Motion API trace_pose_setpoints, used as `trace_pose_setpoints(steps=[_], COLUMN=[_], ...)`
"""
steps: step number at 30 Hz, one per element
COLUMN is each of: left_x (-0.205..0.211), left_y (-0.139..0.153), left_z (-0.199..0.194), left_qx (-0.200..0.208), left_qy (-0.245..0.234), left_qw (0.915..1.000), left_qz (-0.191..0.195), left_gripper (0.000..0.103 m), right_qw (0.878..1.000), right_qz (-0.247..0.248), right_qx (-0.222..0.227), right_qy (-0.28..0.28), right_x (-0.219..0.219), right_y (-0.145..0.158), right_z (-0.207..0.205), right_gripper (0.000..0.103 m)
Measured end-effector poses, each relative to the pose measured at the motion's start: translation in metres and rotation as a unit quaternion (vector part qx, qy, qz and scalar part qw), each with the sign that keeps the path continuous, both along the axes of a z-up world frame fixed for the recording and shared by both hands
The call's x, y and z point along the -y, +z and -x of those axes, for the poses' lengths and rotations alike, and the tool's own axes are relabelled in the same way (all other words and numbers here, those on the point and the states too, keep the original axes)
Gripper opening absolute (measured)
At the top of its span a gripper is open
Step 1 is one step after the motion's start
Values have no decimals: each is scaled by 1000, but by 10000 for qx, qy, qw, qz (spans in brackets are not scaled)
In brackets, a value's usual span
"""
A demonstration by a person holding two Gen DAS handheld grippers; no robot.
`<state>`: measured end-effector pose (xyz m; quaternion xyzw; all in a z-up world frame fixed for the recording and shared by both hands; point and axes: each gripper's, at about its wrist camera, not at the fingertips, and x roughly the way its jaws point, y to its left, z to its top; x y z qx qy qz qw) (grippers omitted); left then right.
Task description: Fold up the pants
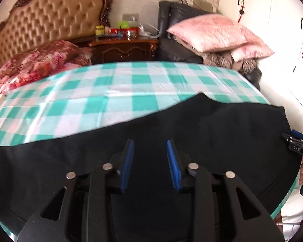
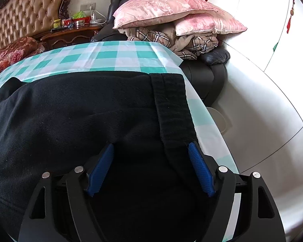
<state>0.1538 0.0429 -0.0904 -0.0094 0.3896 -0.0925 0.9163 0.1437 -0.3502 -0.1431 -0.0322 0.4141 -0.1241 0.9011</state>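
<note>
Black pants [image 1: 171, 125] lie flat across the near part of a table with a green-and-white checked cloth [image 1: 103, 86]. My left gripper [image 1: 150, 144] is open just above the pants, its blue pads apart with nothing between them. In the right wrist view the pants [image 2: 70, 111] fill the near table, with the waistband [image 2: 171, 104] along the right edge. My right gripper [image 2: 151, 147] is open wide over the waistband end, holding nothing. The right gripper also shows at the far right of the left wrist view [image 1: 299, 141], held in a hand.
A bed with a tufted headboard [image 1: 46, 20] and red floral blanket [image 1: 30, 64] stands behind left. A dark nightstand [image 1: 123, 48] holds small items. A dark armchair [image 2: 208, 74] with pink pillows [image 2: 171, 8] stands behind right. The table's right edge [image 2: 218, 141] drops to white floor.
</note>
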Motion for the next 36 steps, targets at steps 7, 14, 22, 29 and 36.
trace_pose_setpoints(steps=[7,14,22,29,36], left_x=[-37,-42,-43,-42,-72], left_y=[-41,-46,-45,-43,-24], left_z=[-11,-5,-5,-4,35], left_qx=[-824,-701,-701,-724,-367], left_qy=[745,725,713,783,1193], left_qw=[9936,9947,9948,9941,9920], left_qz=[188,193,217,208,191], left_gripper=[37,42,46,47,49], right_qw=[9999,9968,9972,9979,9969], right_qz=[71,-17,5,-63,-175], right_qx=[24,306,-503,-169,178], right_qy=[-104,734,557,625,745], right_x=[-3,-49,-53,-56,-60], right_y=[21,58,9,22,35], right_z=[3,-20,-89,-70,11], right_gripper=[76,76,75,75,76])
